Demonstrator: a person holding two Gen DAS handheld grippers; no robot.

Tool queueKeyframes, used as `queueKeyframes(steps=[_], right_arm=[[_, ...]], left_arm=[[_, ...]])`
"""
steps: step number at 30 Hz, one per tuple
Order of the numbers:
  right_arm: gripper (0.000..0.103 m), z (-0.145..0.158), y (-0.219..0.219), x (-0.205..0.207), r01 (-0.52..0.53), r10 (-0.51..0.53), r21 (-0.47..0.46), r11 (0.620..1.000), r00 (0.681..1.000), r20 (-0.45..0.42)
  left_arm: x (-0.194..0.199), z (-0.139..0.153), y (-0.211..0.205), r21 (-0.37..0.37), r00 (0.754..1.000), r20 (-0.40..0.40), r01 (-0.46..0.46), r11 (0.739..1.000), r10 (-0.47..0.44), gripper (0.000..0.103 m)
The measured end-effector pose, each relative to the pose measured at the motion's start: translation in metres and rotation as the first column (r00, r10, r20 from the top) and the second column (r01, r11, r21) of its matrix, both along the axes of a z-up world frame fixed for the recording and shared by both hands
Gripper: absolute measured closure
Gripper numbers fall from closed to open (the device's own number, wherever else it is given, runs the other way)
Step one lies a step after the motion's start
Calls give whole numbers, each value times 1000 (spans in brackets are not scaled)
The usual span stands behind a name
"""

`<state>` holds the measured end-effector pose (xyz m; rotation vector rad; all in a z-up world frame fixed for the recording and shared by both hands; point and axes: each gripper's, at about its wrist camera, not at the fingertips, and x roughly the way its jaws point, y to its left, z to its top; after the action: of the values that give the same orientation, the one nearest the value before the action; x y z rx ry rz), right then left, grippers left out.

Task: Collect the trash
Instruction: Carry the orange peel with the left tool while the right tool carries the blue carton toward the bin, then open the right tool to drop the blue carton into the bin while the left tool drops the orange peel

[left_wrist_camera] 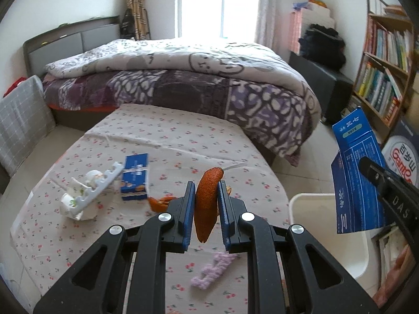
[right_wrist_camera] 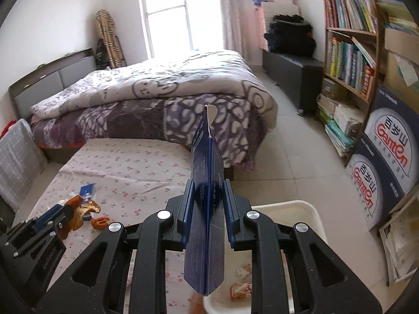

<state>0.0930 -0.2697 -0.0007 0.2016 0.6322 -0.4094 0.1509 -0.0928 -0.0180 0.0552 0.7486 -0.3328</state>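
Orange peel [left_wrist_camera: 208,204] pinched upright between the left claw [left_wrist_camera: 207,209] pads

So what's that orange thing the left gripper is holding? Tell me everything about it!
It looks like a piece of orange peel, long, curved and bumpy, bright orange on the side that shows. The left gripper is shut on its middle, so it stands nearly upright with its tips sticking out above and below the blue pads. It hangs in the air above the flowered tablecloth; only the pads touch it.

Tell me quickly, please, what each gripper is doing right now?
Left gripper: closed on a piece of orange peel.
Right gripper: closed on a flattened blue carton, above the white bin.
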Motion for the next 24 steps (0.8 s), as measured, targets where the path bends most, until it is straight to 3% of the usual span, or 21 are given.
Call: queueKeyframes(steps=[7, 13, 16, 24], right_arm=[[81, -3, -36, -13, 62, -61, 40, 997, 998, -29], [73, -6, -67, -28, 132, -129, 85, 988, 991, -41], [51, -4, -79, -36, 174, -171, 94, 980, 985, -30], [39, -1, -112, -56, 265, -267, 131, 955, 964, -5]], left_arm=[[-8, -5, -32, 5, 998, -13, 54, 999, -54, 85], [-17, -11, -65, 16, 994, -23, 110, 994, -110, 85], [-23, -14, -82, 24, 990, -27, 140, 990, -140, 85], [-39, -23, -117, 39, 977, -47, 211, 977, -209, 85]])
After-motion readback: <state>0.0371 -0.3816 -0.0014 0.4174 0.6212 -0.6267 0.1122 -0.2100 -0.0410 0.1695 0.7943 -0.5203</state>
